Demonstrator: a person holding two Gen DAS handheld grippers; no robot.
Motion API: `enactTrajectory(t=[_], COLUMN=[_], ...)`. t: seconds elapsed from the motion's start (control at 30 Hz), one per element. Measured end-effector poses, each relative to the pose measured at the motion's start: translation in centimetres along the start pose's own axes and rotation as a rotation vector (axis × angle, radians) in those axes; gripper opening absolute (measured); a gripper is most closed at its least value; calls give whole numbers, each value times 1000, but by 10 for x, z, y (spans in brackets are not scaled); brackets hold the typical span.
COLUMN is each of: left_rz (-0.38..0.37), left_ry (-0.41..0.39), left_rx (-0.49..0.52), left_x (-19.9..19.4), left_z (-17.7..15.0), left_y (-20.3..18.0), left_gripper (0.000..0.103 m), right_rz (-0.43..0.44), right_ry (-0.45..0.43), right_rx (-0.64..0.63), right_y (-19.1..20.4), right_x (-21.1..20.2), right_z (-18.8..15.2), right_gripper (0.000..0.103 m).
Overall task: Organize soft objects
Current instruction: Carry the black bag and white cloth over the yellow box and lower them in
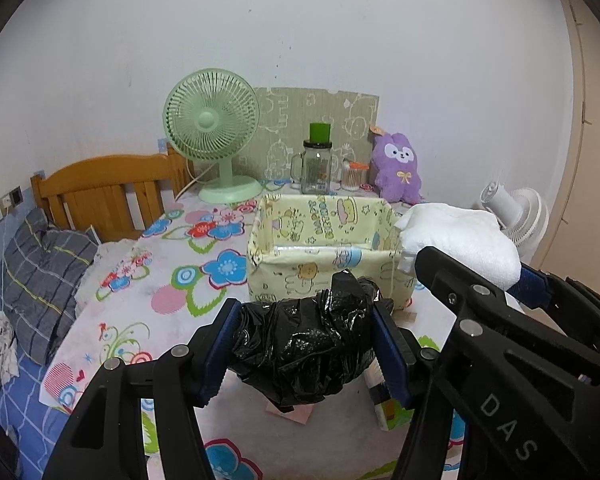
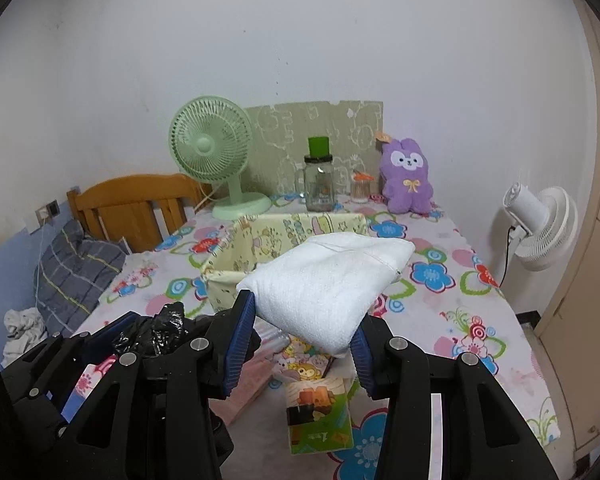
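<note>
My left gripper (image 1: 304, 344) is shut on a crumpled black plastic bag (image 1: 304, 340), lifted above the table. The bag (image 2: 156, 330) also shows at the lower left of the right wrist view. My right gripper (image 2: 300, 344) is shut on a folded white towel (image 2: 328, 284), held over the near right corner of the yellow cartoon-print fabric bin (image 2: 224, 276). From the left wrist camera the towel (image 1: 460, 240) juts out of the right gripper beside the bin (image 1: 324, 268), whose inside looks empty. A purple plush bunny (image 2: 406, 178) sits upright at the back.
A flowered cloth (image 1: 148, 292) covers the table. At the back stand a green fan (image 1: 212, 136), a glass jar with a green lid (image 1: 318, 164) and a small cotton-swab holder (image 2: 360, 188). A green packet (image 2: 320, 412) and pink paper lie below the grippers. A white fan (image 2: 540, 228) stands off the right edge.
</note>
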State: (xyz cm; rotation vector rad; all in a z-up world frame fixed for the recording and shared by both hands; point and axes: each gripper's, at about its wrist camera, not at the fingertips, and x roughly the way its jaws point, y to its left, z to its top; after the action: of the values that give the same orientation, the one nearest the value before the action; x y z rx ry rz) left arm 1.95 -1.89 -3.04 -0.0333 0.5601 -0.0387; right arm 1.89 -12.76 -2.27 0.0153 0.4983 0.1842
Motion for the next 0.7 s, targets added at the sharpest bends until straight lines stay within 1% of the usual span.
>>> enactTrajectory(t=[0.23, 0.7], left_rz=[-12, -15], left_ry=[-15, -42], left_rx=[7, 17], left_x=[-5, 0], left_z=[13, 34], left_y=[-1, -1], left_gripper=[66, 66], right_rz=[-9, -6], right_ry=[-3, -6], right_rx=[5, 10], right_y=[-1, -1], right_x=[-6, 3], right_z=[13, 33], right_gripper=[49, 49])
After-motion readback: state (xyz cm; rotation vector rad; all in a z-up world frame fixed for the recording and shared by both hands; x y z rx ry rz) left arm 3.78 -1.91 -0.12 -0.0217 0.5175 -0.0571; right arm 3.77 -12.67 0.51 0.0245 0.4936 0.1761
